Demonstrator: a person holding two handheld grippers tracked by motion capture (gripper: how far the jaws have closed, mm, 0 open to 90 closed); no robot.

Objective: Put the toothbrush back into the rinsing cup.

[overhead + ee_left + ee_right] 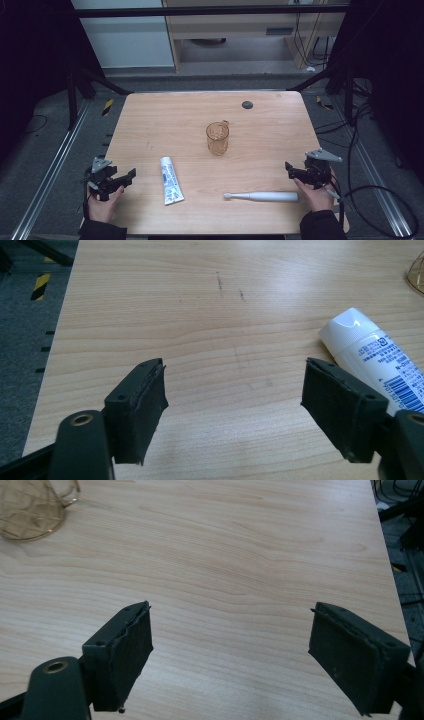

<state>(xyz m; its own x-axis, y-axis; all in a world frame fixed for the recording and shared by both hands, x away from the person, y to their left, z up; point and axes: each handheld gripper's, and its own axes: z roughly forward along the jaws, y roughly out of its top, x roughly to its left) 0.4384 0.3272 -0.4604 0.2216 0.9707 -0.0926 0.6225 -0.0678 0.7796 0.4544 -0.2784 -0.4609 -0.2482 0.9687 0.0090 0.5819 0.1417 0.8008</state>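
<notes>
Standing upright mid-table, amber glass mug [217,138], nothing visible inside; left tool [120,180], right tool [295,172] wide open, empty.

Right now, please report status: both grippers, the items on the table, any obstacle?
Left gripper and right gripper open, empty. Toothpaste tube, toothbrush lying flat; cup upright mid-table. No obstacles.

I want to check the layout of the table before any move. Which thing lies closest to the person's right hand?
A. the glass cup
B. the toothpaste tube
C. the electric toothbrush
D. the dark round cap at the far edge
C: in the high view the electric toothbrush lies with its handle end just beside the right hand, while the toothpaste tube and the glass cup are farther off.
</notes>
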